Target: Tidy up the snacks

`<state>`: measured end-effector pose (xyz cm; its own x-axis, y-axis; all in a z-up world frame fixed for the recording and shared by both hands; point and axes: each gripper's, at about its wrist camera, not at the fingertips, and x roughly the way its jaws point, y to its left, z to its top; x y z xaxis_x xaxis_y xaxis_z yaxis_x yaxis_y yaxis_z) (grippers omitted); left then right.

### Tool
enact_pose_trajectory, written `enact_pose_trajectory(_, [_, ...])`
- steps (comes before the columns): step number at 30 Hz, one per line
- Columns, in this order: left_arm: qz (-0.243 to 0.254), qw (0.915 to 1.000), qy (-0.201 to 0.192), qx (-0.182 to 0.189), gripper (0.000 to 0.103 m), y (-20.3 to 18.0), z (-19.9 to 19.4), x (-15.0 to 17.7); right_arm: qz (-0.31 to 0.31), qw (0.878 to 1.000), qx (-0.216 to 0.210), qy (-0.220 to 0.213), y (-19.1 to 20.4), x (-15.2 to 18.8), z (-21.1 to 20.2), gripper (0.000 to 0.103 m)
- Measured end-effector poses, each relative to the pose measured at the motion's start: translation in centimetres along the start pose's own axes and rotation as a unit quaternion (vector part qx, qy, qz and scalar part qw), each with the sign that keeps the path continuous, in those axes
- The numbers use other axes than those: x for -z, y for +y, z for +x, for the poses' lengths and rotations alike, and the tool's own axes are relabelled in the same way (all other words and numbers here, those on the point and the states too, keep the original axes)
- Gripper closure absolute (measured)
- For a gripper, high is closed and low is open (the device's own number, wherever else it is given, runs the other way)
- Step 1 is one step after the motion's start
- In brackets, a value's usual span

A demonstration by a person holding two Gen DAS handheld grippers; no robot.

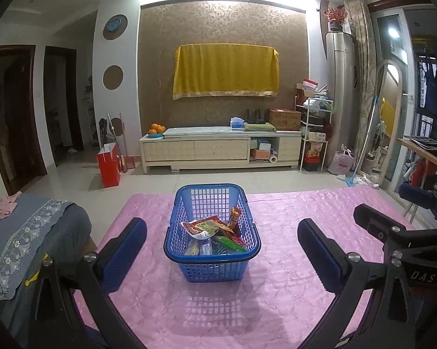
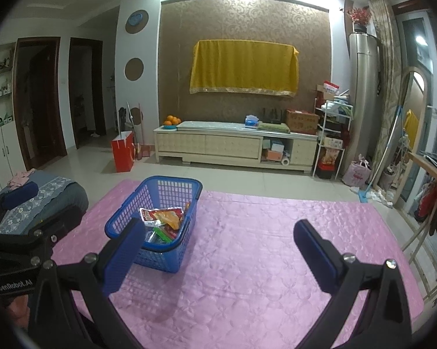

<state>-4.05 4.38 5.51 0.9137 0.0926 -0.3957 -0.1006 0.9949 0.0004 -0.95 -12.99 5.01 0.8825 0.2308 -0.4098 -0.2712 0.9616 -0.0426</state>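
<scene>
Blue basket (image 1: 256, 244), several snack packets (image 1: 209, 228)

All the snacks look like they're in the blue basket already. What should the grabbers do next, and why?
Probably nothing more than drawing back. The snack packets lie inside the blue basket, no packets show on the pink cloth, and both the left gripper and right gripper are open and empty.

I count one blue basket (image 1: 212, 250) on one pink cloth (image 1: 291, 261). Inside it lie several snack packets (image 1: 209, 228), overlapped; an exact number cannot be told. My two grippers, left (image 1: 221, 251) and right (image 2: 218, 251), are both spread wide.
</scene>
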Motion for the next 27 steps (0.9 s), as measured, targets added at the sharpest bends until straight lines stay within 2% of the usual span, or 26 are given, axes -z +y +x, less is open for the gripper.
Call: enact_pose_trajectory(27, [-0.002,1.0000,0.009,0.003,0.000,-0.02,-0.27,0.00,0.007,1.000,-0.005,0.002,0.12,0.11,-0.43,0.000])
